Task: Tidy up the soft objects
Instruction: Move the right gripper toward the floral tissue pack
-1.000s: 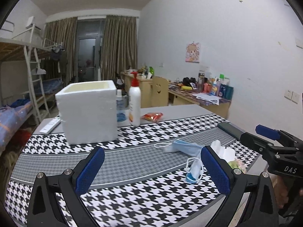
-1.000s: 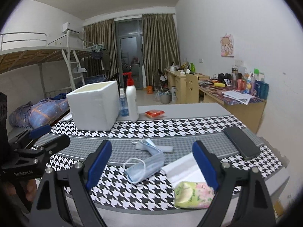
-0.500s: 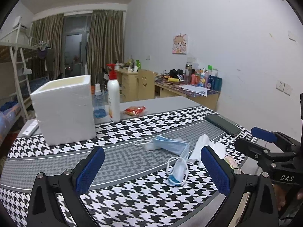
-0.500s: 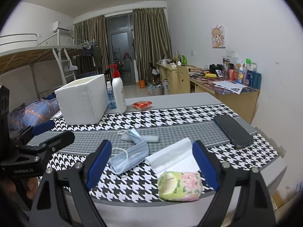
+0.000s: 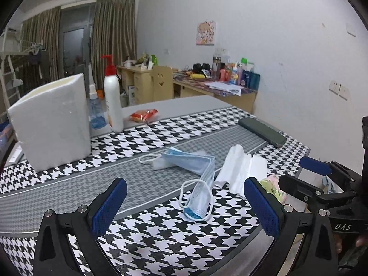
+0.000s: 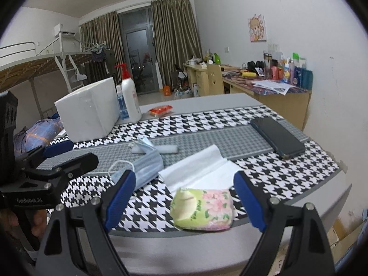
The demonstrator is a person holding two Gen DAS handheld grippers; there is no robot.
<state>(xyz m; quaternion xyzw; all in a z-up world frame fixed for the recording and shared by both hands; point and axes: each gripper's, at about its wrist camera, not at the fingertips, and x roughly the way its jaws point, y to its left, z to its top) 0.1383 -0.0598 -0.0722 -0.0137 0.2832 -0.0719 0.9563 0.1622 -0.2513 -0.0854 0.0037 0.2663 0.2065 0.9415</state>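
A blue face mask lies on the houndstooth cloth, with a second blue mask behind it. White tissue lies to their right, and a green floral tissue pack sits near the table's front edge. My left gripper is open and empty, just in front of the near mask. My right gripper is open and empty, its jaws standing either side of the tissue pack from the front. The masks and tissue also show in the right wrist view. A white foam box stands at the back left.
A black phone lies at the right of the cloth. A pump bottle, a small blue bottle and a red packet stand behind the box. A wall is at the right, a bunk bed at the left.
Both grippers have moved forward and to the right, toward the masks and the tissue pack. Both stay open and empty. Nothing on the table has moved.
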